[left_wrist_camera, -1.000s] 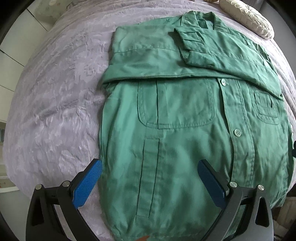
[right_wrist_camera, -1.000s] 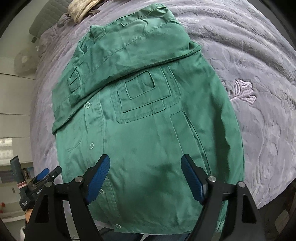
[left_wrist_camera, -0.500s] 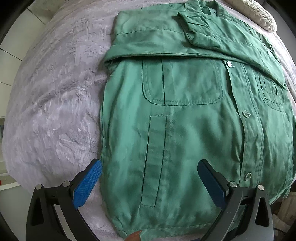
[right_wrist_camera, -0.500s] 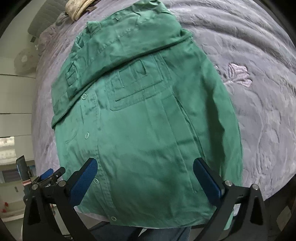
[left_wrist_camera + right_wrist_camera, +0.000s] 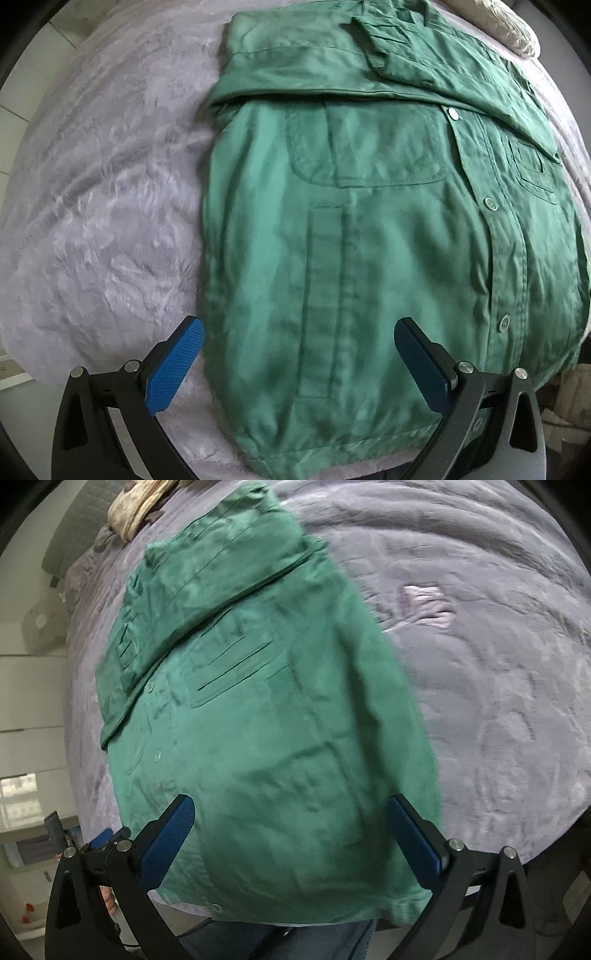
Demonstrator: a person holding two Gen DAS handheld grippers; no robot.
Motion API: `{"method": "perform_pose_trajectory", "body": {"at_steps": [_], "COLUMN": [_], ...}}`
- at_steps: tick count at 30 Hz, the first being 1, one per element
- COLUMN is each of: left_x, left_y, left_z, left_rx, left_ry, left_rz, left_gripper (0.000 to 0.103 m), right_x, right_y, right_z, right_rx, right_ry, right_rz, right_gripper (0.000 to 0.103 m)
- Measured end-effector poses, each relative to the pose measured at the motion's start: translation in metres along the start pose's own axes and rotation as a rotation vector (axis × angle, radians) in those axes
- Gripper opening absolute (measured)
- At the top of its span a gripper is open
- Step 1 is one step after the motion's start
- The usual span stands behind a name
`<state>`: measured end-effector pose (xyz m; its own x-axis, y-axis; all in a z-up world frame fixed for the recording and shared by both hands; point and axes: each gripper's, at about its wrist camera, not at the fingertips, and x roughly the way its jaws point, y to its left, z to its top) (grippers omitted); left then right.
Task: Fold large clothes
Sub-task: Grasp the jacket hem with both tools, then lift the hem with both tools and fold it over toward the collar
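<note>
Shirt is lying flat on the bed, buttoned front up, its sleeves folded across the chest at the far end and its hem at the near edge. Left tool is hovering over the near left part of the shirt, pointing forward and down, with its blue pads spread wide: the left pad is sitting over the bedspread just beside the shirt's left edge, the right pad over the cloth near the button placket. Nothing is pinched between them.

Right tool is hanging over the near right half of the shirt, also aimed forward and down, pads spread wide and both over green cloth, holding nothing. This view is blurring somewhat. Past its left finger, part of the left tool and a bit of the person's hand are showing at the near left edge, beyond the bed. Jeans are showing below the hem.

Cream pillow is resting at the far right of the bed, just beyond the collar.
</note>
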<state>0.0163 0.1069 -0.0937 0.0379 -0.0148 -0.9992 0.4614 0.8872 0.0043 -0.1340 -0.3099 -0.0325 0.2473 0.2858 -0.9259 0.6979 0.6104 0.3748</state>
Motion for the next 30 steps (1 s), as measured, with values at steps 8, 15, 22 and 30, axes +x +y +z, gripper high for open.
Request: {"method": "perform_pose_trajectory", "body": {"at_steps": [8, 15, 22, 30], "left_x": [0.030, 0.058, 0.063, 0.073], "left_y": [0.048, 0.052, 0.041, 0.021], "left_z": [-0.037, -0.068, -0.086, -0.097], "left_rx": [-0.010, -0.003, 0.023, 0.096], "left_ry": [0.110, 0.217, 0.250, 0.257], "left_rz": [-0.095, -0.239, -0.288, -0.224], "left_gripper": [0.103, 0.103, 0.103, 0.098], "right_x": [-0.008, 0.020, 0.027, 0.047], "right_y": [-0.070, -0.092, -0.066, -0.040], "right_z": [-0.015, -0.044, -0.053, -0.048], "right_rx": [0.125, 0.182, 0.162, 0.120], "right_ry": [0.002, 0.121, 0.185, 0.227], "right_rz": [0.051, 0.210, 0.455, 0.443], "right_gripper": [0.103, 0.103, 0.103, 0.103]}}
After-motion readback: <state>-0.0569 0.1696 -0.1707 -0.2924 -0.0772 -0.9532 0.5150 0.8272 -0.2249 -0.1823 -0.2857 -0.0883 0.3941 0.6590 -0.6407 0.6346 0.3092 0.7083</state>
